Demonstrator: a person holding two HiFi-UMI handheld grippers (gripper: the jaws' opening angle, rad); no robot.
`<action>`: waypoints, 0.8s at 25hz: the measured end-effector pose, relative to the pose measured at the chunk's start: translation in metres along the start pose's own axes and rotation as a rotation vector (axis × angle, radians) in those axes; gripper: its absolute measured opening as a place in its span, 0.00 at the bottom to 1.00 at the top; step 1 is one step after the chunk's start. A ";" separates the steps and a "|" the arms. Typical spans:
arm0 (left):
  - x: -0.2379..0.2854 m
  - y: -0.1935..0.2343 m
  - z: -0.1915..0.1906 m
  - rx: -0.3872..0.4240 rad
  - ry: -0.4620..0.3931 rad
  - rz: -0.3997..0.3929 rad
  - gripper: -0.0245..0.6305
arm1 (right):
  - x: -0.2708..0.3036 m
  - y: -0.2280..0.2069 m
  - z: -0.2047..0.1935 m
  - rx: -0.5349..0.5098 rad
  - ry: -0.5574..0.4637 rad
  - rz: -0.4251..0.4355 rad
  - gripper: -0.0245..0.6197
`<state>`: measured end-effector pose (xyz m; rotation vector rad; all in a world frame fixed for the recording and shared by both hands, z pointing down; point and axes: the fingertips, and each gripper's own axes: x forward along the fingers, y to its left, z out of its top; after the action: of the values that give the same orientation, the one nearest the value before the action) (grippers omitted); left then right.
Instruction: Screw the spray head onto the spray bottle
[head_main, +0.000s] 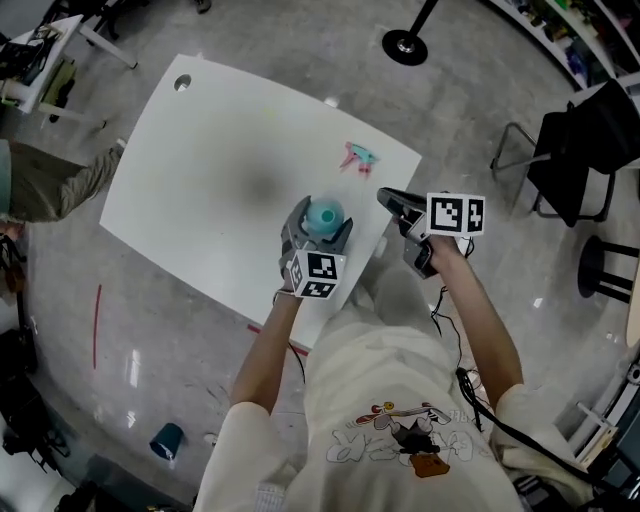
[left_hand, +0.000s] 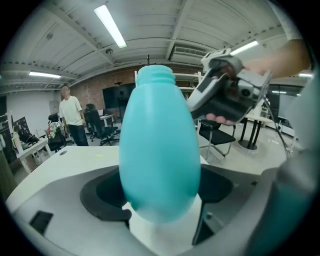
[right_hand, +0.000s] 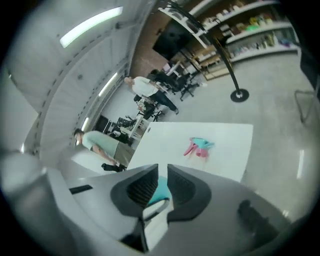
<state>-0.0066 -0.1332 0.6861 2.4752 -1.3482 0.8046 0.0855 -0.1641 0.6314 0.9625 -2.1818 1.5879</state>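
Observation:
My left gripper is shut on the teal spray bottle and holds it upright above the near edge of the white table. In the left gripper view the bottle fills the middle between the jaws, its threaded neck bare. The pink and teal spray head lies on the table beyond both grippers, also seen in the right gripper view. My right gripper hovers just right of the bottle; its jaws stand a narrow slit apart with nothing between them.
A black chair stands at the right and a round stand base at the top. A person is beside the table's left edge. A teal cup lies on the floor.

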 end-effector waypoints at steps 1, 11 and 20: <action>-0.003 -0.002 0.001 -0.001 0.004 -0.005 0.67 | 0.011 -0.007 0.007 0.064 0.014 0.012 0.11; -0.015 -0.018 0.003 0.065 0.025 -0.047 0.67 | 0.078 -0.092 0.024 0.340 0.183 -0.214 0.36; -0.024 -0.020 0.000 0.069 0.042 -0.028 0.67 | 0.101 -0.118 0.016 0.360 0.325 -0.373 0.38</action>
<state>-0.0004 -0.1043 0.6745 2.5088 -1.2894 0.9061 0.0904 -0.2355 0.7708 1.0447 -1.4341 1.8243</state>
